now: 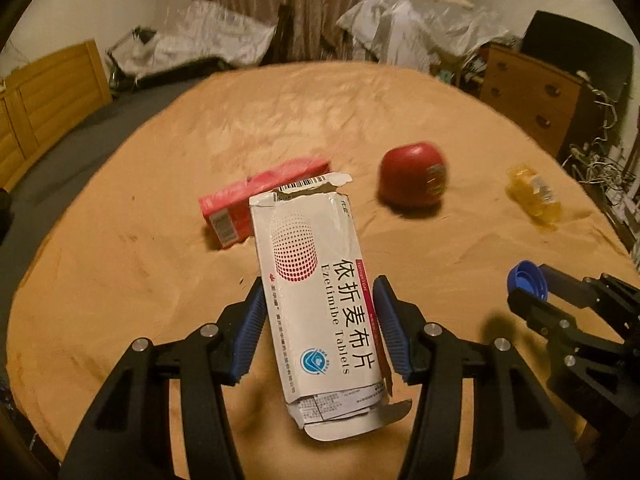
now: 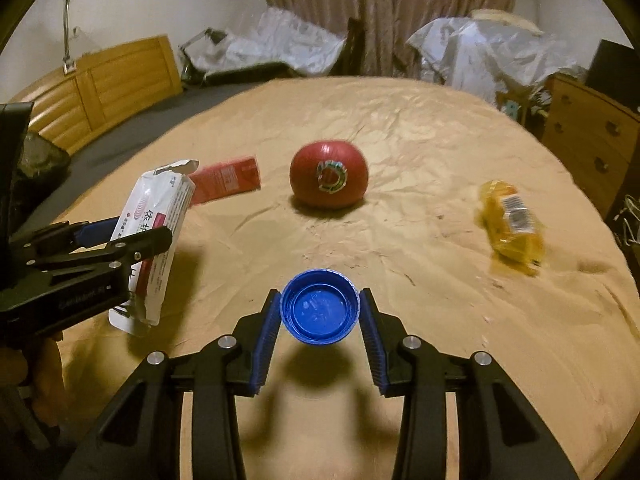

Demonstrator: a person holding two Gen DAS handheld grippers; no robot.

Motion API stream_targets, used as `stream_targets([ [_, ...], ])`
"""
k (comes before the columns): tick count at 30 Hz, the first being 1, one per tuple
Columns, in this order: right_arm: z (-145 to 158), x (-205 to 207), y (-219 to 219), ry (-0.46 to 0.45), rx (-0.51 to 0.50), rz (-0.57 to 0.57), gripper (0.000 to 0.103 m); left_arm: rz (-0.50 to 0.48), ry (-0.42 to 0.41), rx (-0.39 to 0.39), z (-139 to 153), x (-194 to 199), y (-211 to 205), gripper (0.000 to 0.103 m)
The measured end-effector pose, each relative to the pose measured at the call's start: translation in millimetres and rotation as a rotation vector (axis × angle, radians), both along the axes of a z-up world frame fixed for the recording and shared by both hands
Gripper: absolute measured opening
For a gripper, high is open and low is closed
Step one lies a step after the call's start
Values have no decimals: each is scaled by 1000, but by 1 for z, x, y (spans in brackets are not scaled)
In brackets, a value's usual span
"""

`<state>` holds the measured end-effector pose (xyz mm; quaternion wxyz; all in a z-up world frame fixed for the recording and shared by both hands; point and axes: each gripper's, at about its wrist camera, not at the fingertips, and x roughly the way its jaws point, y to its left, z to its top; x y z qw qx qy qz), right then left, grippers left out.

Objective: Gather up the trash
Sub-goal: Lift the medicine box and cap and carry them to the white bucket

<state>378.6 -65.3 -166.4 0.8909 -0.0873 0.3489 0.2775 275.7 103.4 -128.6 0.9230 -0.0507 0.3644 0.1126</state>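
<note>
My left gripper is shut on a torn white tablet box, held above the tan cloth; the same box shows at the left of the right wrist view. My right gripper is shut on a blue bottle cap, its hollow side facing the camera, lifted off the cloth; the cap also appears at the right in the left wrist view. Still lying on the cloth are a red carton, a red apple with a sticker, and a yellow wrapper.
The tan cloth covers a rounded table. Behind it are crumpled silver sheets, a curtain, a wooden panel at left and a wooden drawer unit with cables at right.
</note>
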Motion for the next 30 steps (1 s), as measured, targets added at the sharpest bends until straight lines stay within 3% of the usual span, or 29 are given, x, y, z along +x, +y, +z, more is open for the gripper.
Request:
stream_targets([
  [8,37,-62,-34,-98,69,-69,41,-35,-123,67,34,-44,-41,52],
  [14,74,-109,-54,-234,101,-126,41,37,-234,73,54,-75,-50,52],
  [21,105,-156,-71,-369,162,-147,41,78,-382,138,79,-110,-67,52],
  [30,117,-176,-79,-393,180,-153,41,53,-384,132,87,-115,-79,52],
])
